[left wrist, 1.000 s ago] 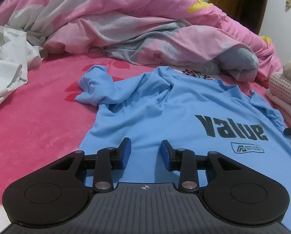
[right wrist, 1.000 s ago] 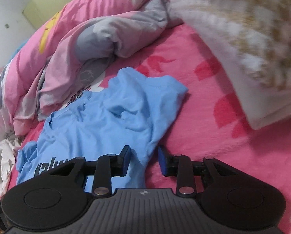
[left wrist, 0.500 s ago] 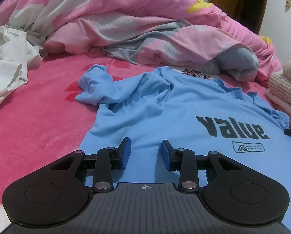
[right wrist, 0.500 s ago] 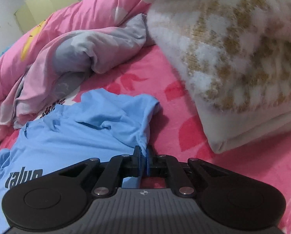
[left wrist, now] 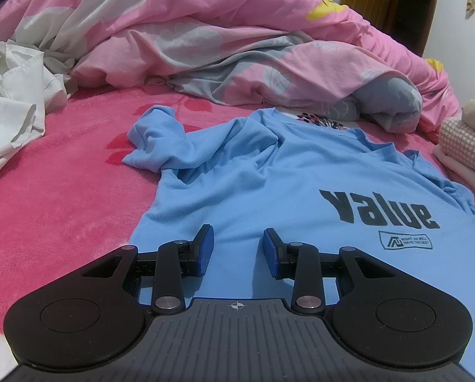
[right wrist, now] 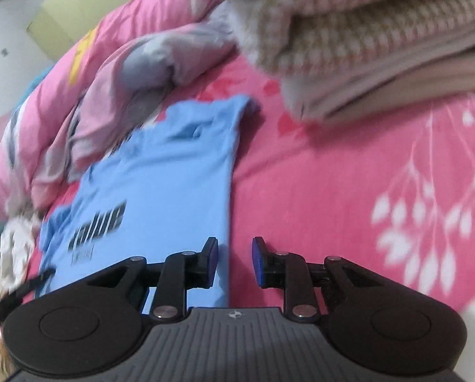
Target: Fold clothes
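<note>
Only left view shows white garment [left wrist: 11, 102].

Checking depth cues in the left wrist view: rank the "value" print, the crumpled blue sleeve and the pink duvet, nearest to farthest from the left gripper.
From the left gripper, jaws apart over the shirt's lower part:
1. "value" print, ahead and to the right on the shirt's chest.
2. Crumpled blue sleeve, ahead and to the left, bunched on the red blanket.
3. Pink duvet, heaped across the back, beyond the collar.

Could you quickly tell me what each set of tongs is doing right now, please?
Left tongs: open, empty, over the blue T-shirt.
Right tongs: open, just been opening, holding nothing; shirt edge lies below.
</note>
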`<state>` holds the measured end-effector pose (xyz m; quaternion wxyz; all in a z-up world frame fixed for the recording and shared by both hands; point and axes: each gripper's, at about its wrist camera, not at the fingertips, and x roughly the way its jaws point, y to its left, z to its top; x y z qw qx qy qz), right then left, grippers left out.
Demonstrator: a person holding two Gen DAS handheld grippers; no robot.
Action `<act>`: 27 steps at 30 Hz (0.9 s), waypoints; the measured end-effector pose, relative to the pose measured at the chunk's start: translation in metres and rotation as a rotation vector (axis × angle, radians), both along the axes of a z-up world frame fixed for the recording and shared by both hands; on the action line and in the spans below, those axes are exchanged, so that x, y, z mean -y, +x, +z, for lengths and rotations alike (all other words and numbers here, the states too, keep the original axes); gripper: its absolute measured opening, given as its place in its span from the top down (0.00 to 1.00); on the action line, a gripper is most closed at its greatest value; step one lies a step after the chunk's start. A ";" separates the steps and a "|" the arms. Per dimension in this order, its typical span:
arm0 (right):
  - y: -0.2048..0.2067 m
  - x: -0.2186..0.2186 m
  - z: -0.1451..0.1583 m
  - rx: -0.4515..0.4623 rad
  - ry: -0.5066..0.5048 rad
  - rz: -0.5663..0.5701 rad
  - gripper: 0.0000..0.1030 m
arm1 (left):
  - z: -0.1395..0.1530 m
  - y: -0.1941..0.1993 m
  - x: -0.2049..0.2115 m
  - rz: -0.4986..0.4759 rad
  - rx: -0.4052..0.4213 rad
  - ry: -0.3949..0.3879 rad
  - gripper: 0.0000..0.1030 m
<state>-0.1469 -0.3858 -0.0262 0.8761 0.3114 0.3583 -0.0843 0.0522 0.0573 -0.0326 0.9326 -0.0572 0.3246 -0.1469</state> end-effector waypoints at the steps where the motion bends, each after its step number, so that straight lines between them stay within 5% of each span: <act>1: -0.004 -0.006 0.001 0.010 -0.012 0.010 0.75 | 0.000 0.000 0.000 0.000 0.000 -0.001 0.67; 5: -0.011 -0.021 0.001 0.032 -0.045 0.042 0.80 | 0.000 0.000 -0.001 0.000 -0.001 -0.008 0.67; 8: -0.007 -0.031 0.000 0.001 -0.147 0.046 0.96 | -0.001 0.000 -0.002 0.000 -0.001 -0.010 0.67; 14: -0.010 -0.027 0.003 -0.020 -0.181 -0.019 0.96 | 0.000 -0.001 -0.003 0.002 0.001 -0.010 0.67; 20: 0.002 -0.033 0.049 0.050 -0.272 -0.045 0.92 | 0.013 -0.003 -0.002 0.008 -0.009 0.012 0.66; 27: 0.097 -0.088 0.077 0.155 -0.352 0.227 0.92 | 0.028 0.028 0.006 0.088 0.001 0.040 0.66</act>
